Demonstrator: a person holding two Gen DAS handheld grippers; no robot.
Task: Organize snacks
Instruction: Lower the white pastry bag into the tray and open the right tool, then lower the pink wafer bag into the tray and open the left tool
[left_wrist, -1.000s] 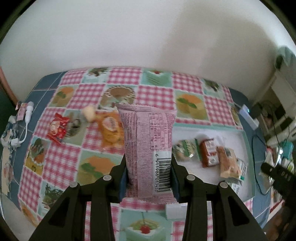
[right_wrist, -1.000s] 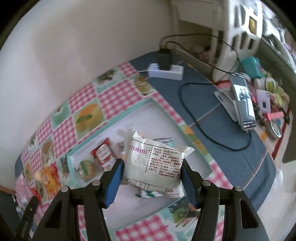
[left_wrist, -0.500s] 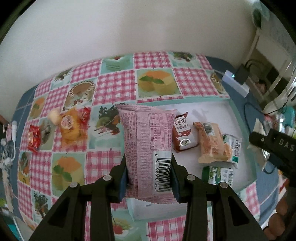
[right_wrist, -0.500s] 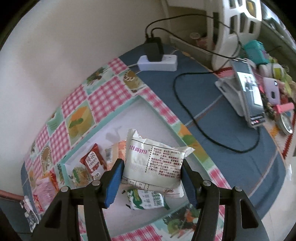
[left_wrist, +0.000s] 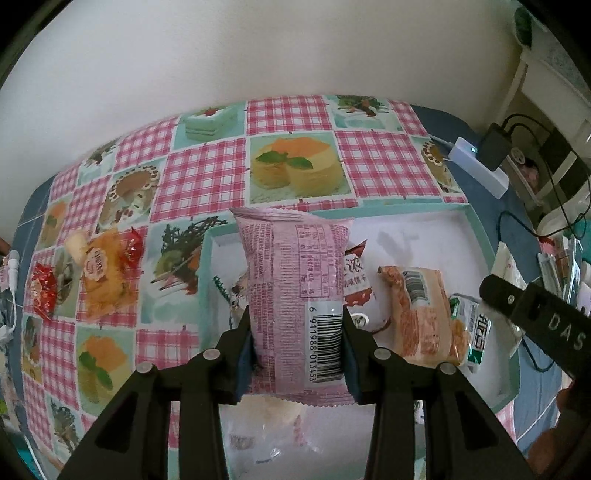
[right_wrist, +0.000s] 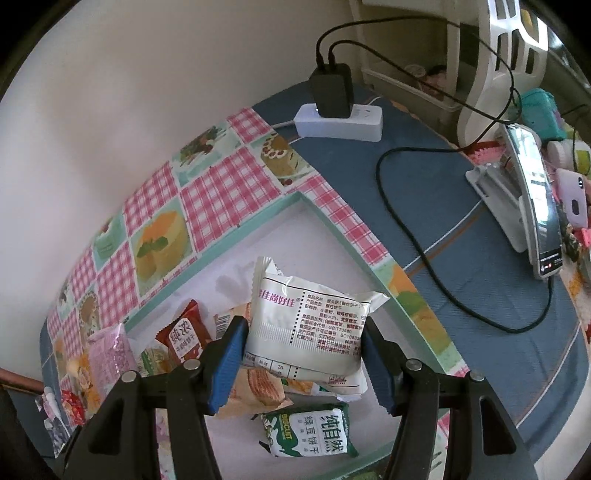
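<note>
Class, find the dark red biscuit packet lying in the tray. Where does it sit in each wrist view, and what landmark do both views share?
Left wrist view: dark red biscuit packet at centre, partly hidden behind the held pink packet.
Right wrist view: dark red biscuit packet at lower left.
Shared landmark: the white power strip.

I see a pink snack packet (left_wrist: 295, 295) upright, barcode side facing me, over the white tray's (left_wrist: 424, 229) left end. A white packet (right_wrist: 310, 332) hangs tilted above the red, orange and green packets lying inside.
</note>
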